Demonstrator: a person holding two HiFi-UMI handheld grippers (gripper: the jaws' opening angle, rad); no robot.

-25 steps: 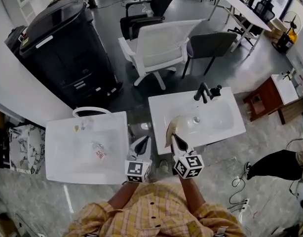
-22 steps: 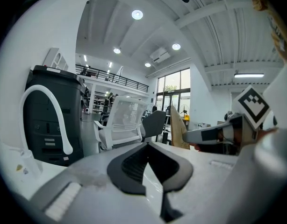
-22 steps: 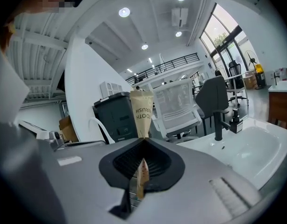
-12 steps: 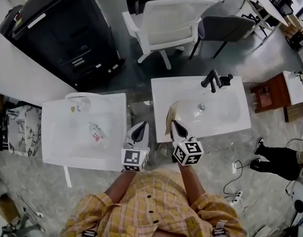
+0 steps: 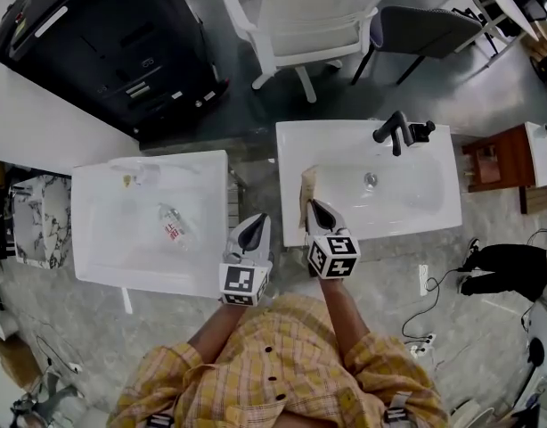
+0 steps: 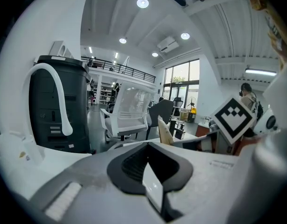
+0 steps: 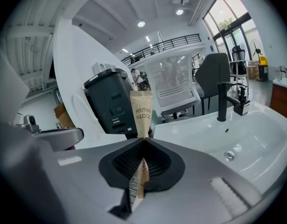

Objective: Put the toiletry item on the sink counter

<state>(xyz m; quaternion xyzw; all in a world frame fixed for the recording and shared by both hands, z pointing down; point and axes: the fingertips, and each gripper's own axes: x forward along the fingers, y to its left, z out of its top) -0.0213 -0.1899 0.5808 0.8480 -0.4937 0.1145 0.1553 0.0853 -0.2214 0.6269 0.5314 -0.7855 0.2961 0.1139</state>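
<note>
My right tool (image 5: 316, 210) was clamped narrow on the slim brown kraft-paper packet printed "TOOTH BRUSH" (image 5: 306, 188). It pinched one end, and the rest of the packet stuck out past the tips. The packet sat over the left strip of the white rectangular sink table w/ an oval basin (image 5: 291, 145). That put it between the table's left edge and the basin, towards the near-left corner. Couldn't tell whether the packet's free end touched the table. The black tap (image 5: 394, 130) stood at the far edge, right of centre, well apart from the packet.

My left tool (image 5: 254, 226) had its jaws together w/ nothing between them. It hung beside the right one, over the gap between the sink table and a second white table w/ a raised rim (image 5: 86, 239). The tips were just off that second table's near-right corner. A small clear bottle w/ a red label (image 5: 171, 226) lay near the middle of the second table, on its side.

Beyond both tables stood a big black office printer (image 5: 104, 43) and a white mesh swivel chair (image 5: 322, 12).
</note>
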